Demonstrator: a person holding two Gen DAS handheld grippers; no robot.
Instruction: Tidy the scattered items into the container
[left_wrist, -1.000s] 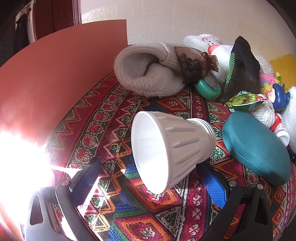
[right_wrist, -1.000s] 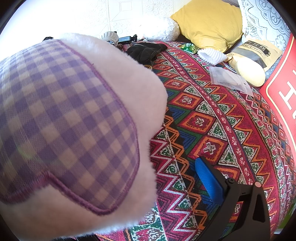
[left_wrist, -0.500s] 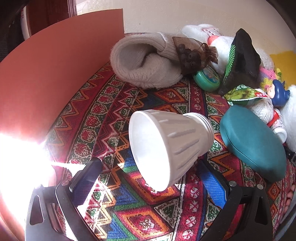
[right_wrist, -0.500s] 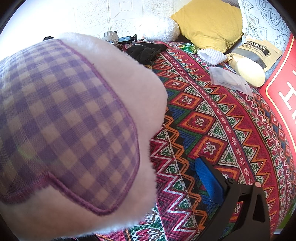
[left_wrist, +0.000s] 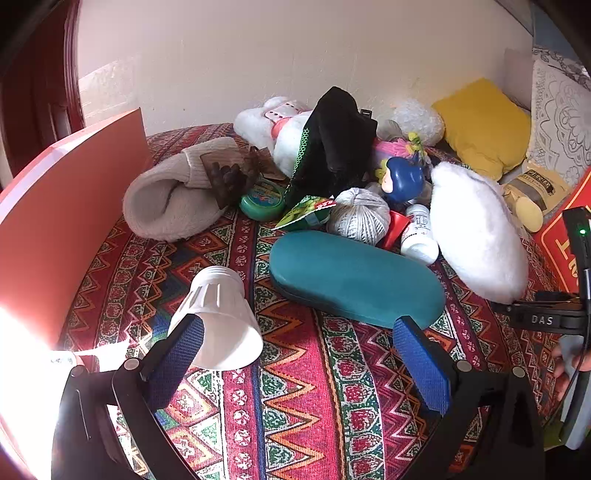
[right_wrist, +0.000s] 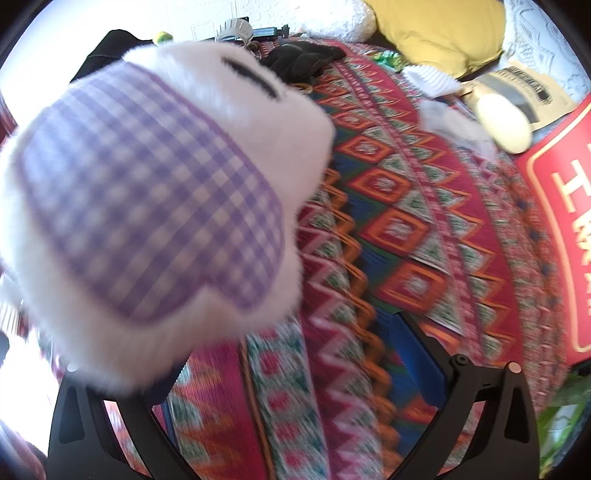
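— Where is the cup, and are you gripping it?

— One white cup (left_wrist: 218, 319) lies on its side on the patterned cloth (left_wrist: 306, 387), touching my left hand-held gripper's (left_wrist: 299, 354) left pad (left_wrist: 177, 354). The jaws are spread wide, so it is released, I judge set down loose beside the pile.

— And your right?

— My right hand-held gripper (right_wrist: 295, 354) has one plush slipper (right_wrist: 155, 192) leaning over its left pad. Its other pad stands well apart. Gripped or only resting? I cannot tell.

— What else is there?

— One teal case (left_wrist: 354, 280), one yarn ball (left_wrist: 358, 219), one knit hat (left_wrist: 173, 199), one small white bottle (left_wrist: 417, 236), one yellow pillow (left_wrist: 480, 125). A red board (left_wrist: 62, 206) stands at the left edge, perhaps the container's wall.
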